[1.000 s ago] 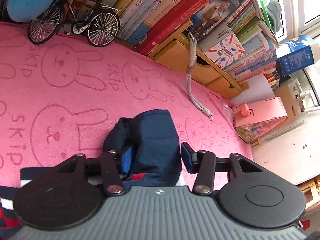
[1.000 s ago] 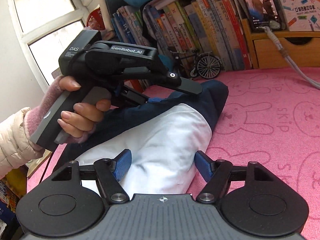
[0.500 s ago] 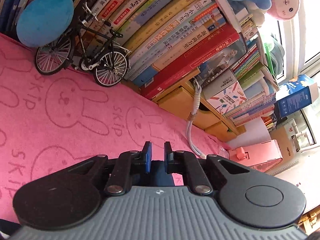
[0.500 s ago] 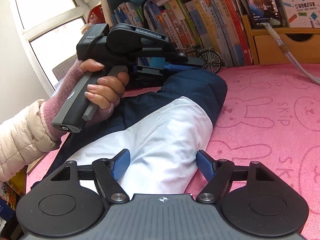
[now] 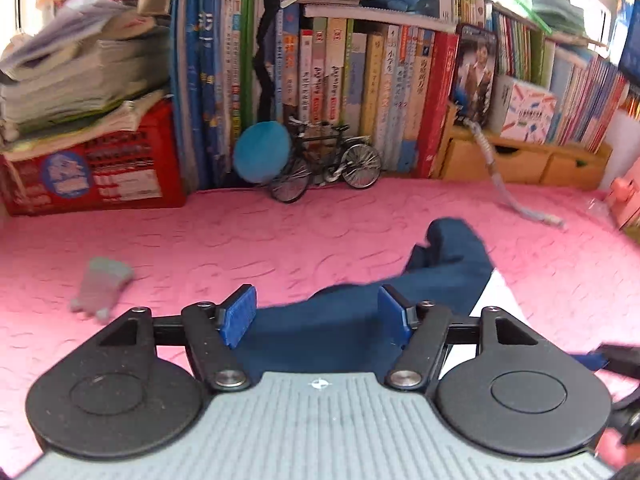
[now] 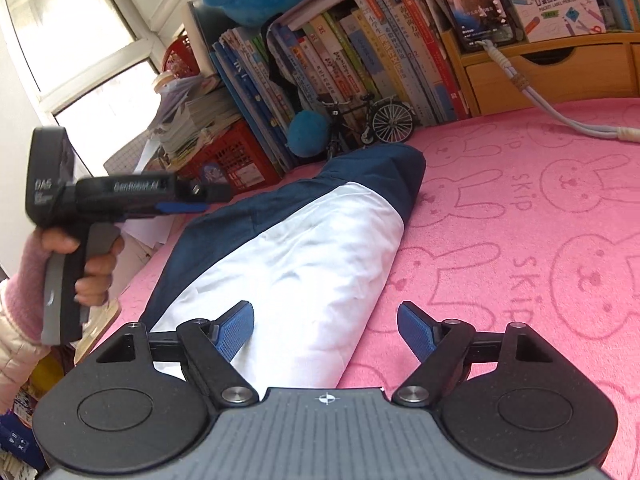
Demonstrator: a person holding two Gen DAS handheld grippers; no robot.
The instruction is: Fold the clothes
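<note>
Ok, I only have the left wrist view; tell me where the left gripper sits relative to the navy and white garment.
Observer: The left gripper, jaws just opened and empty, hangs in the air, not touching the navy and white garment.
Operator: Now report the right gripper.
Observer: The right gripper, jaws just opened wider, straddles the garment's near edge: one finger over white cloth, one over the pink rabbit-print towel.

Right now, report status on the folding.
Left gripper jaws just opened, nothing clamped. Right gripper open over the navy-and-white garment, which lies folded on the pink towel. Nothing in the way.
</note>
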